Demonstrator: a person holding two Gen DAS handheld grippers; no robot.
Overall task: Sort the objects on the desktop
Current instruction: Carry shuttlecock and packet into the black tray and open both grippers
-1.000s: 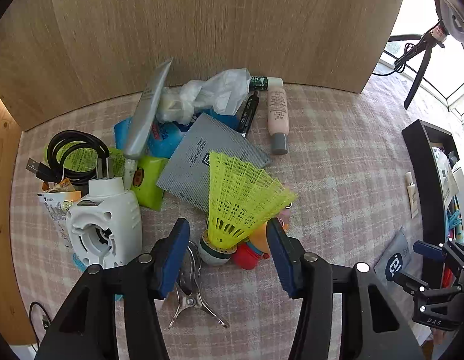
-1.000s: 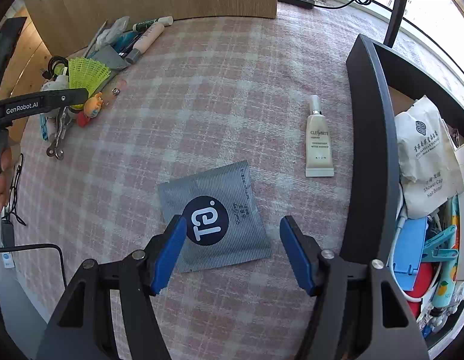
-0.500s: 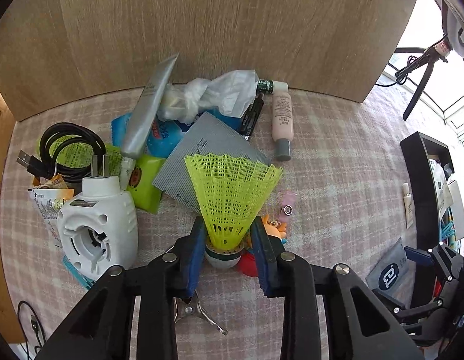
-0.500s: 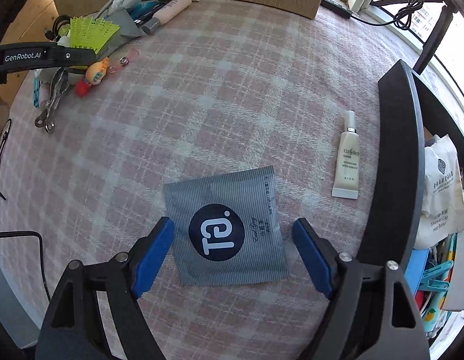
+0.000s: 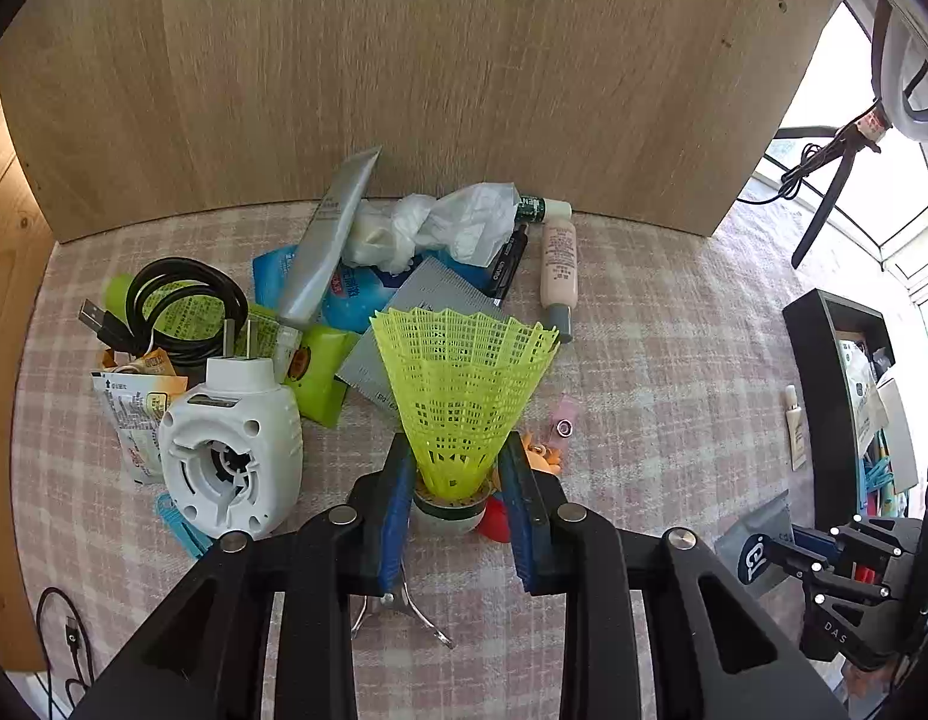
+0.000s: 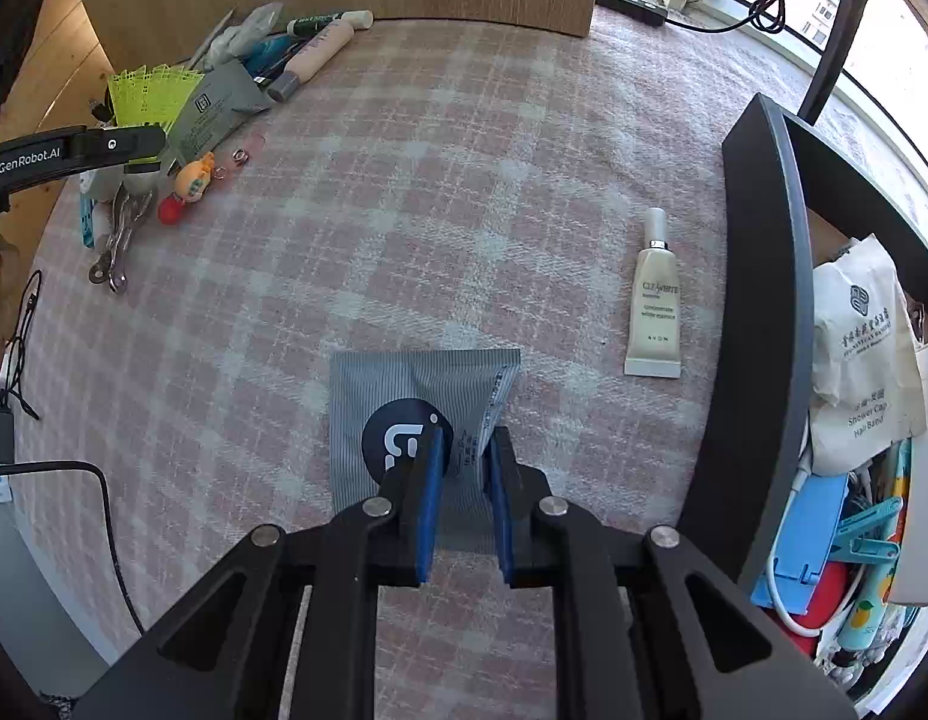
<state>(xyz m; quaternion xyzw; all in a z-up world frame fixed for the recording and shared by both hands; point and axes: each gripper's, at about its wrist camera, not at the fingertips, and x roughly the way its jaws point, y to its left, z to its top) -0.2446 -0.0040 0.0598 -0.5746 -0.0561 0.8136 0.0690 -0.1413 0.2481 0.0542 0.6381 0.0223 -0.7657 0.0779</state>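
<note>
My left gripper (image 5: 455, 483) is shut on the cork base of a yellow-green shuttlecock (image 5: 461, 381), held upright in front of a pile of desktop items by the wooden back panel. The shuttlecock also shows in the right wrist view (image 6: 149, 93). My right gripper (image 6: 464, 450) is shut on a grey striped sachet with a dark round logo (image 6: 404, 408), pinching its right part so it buckles on the pink checked cloth. The sachet shows in the left wrist view (image 5: 757, 546) too.
The pile holds a white plug-in device (image 5: 233, 459), a black USB cable (image 5: 176, 312), a silver tube (image 5: 332, 246), a pink bottle (image 5: 558, 267) and sachets. A cream tube (image 6: 655, 306) lies beside a black storage box (image 6: 763, 324) full of items. Metal clips (image 6: 116, 240) and a small figurine (image 6: 185, 192) lie near the left gripper.
Both grippers have closed: the left around the shuttlecock's base, the right onto the grey sachet, which now buckles. The shuttlecock stands upright between the left fingers.
</note>
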